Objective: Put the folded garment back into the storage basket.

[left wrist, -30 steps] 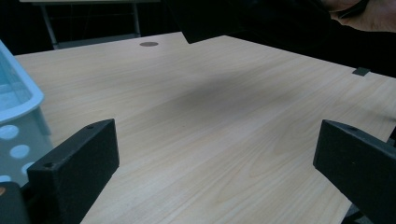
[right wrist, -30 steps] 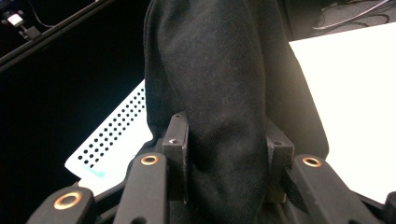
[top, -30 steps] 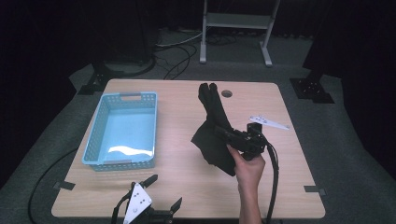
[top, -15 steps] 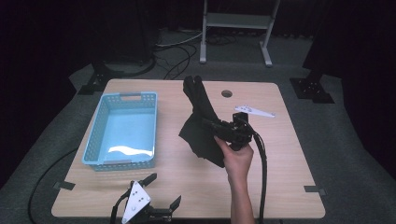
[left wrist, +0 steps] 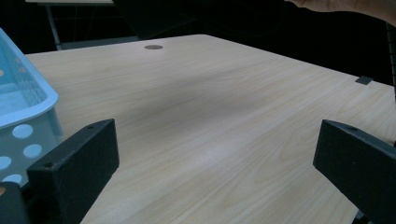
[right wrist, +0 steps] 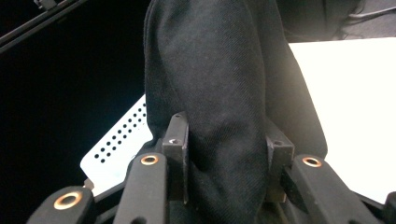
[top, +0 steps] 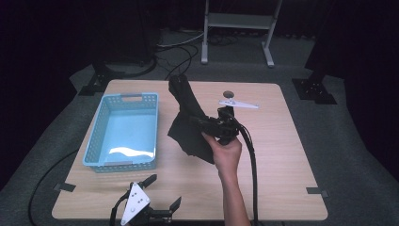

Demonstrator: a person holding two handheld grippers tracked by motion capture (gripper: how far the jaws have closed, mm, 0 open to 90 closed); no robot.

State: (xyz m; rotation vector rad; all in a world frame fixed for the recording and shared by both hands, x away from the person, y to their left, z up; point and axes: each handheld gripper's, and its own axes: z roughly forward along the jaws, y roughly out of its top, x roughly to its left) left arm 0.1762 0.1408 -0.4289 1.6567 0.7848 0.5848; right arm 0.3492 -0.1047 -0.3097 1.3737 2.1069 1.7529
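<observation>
Black cloth (right wrist: 219,88) sits pinched between the two jaws of the right claw (right wrist: 224,163); in the right gripper view the fabric fills the gap between the pads, and both pads press into it from the sides. In the high view the right claw (top: 200,121) is carried by the person's right hand (top: 226,150), above the middle of the table (top: 282,155). The cloth (top: 188,117) is lifted there: one narrow end stands up toward the far edge of the table, and a wider part hangs down below the claw, toward the table. Whether this lower part touches the wood, the pictures do not let one tell. A black cable (top: 251,165) runs from this claw back along the forearm to the near edge.

To the left of the cloth, near but apart from it, a light blue basket (top: 96,141) with perforated walls stands on the table. In the right gripper view its white-looking perforated rim (right wrist: 121,140) appears behind and below the cloth.

The left claw (top: 162,193) is at the near edge of the table, in front of the basket, with its jaws spread wide and nothing between them. In the left gripper view the two black jaws stand far apart over bare wood, and a corner of the basket (left wrist: 23,121) is just beside the left one.
</observation>
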